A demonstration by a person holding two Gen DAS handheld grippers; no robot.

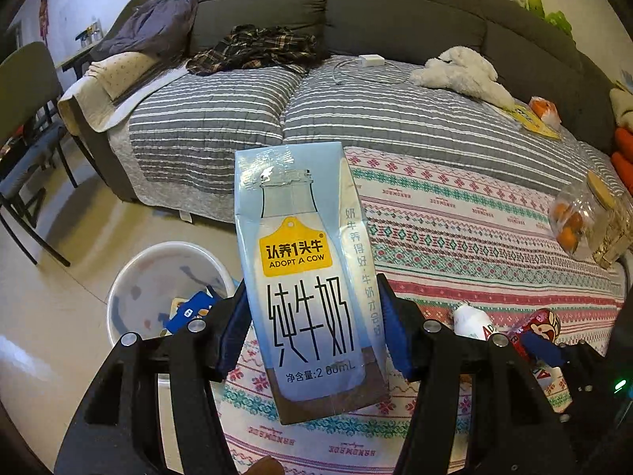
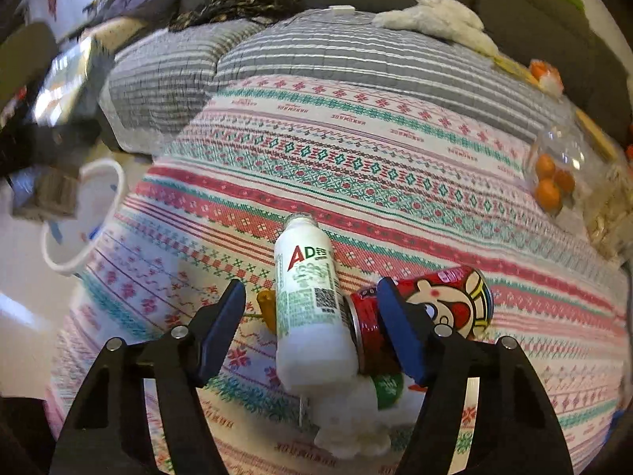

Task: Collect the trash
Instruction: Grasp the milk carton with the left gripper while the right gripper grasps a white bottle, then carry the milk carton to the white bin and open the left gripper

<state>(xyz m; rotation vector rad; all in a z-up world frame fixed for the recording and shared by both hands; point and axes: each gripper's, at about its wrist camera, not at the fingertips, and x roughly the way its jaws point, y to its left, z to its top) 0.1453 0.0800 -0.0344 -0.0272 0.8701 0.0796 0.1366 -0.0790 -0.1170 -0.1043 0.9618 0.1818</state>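
Left wrist: left gripper (image 1: 316, 328) clamps milk carton (image 1: 304, 277).

The pale blue milk carton (image 1: 308, 277) carries a yellow tag-shaped badge reading "认养1头牛" with "ADOPT A COW" beneath it in dark capitals. Below the badge, big black characters spell "纯牛奶". Near the carton's foot a small white line gives the net content, "净含量:2", then a glare-broken figure ending in "mL". Down its side panel runs a column of pale characters, "奶牛养得好,牛奶才会好", the last ones hard to make out. The white plastic bottle (image 2: 310, 304) shows a large red "A" and green "D", with a QR code lower down; its fine green print is too small to read. The patterned tablecloth (image 2: 395, 166) repeats a small word upside down, unreadable.
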